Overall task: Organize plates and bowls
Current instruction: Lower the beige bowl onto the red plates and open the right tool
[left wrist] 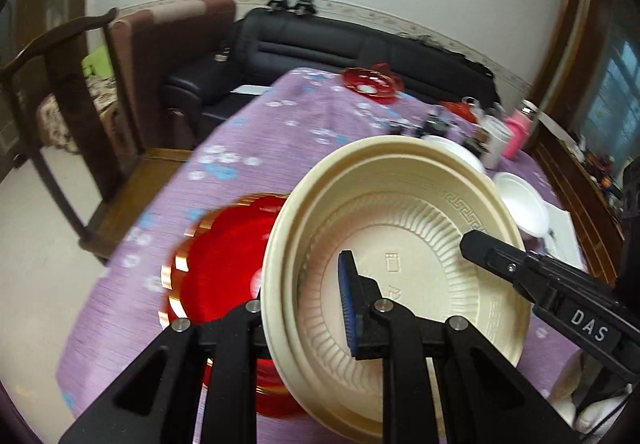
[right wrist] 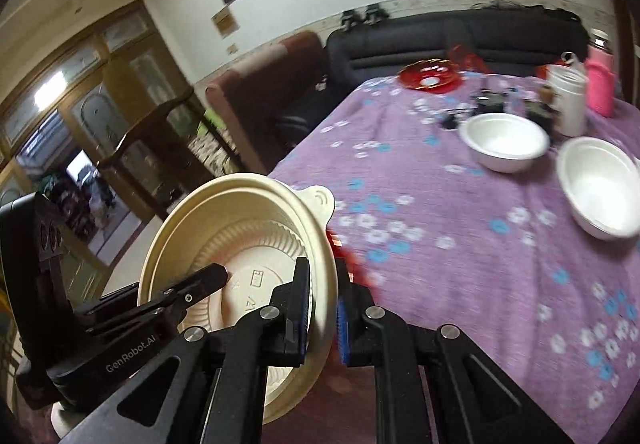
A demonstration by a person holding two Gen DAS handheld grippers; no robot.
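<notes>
Two jaws — ribbed cream bowl (left wrist: 400,244)

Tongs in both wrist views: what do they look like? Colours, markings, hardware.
Both are matte black. The left tongs and right tongs have blue ribbed pads on the fingers, silver pivot bolts and triangular cut-outs in the linkage arms. White lettering: "DAS" on the right one's finger, "GenRobot.AI" on the left one's body. No cables or sleeves show.

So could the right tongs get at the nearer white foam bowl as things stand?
Probably not yet: the right tongs are closed on the rim of the cream plastic bowl, which the left tongs also grip. The purple cloth toward the white foam bowl looks unobstructed.
</notes>
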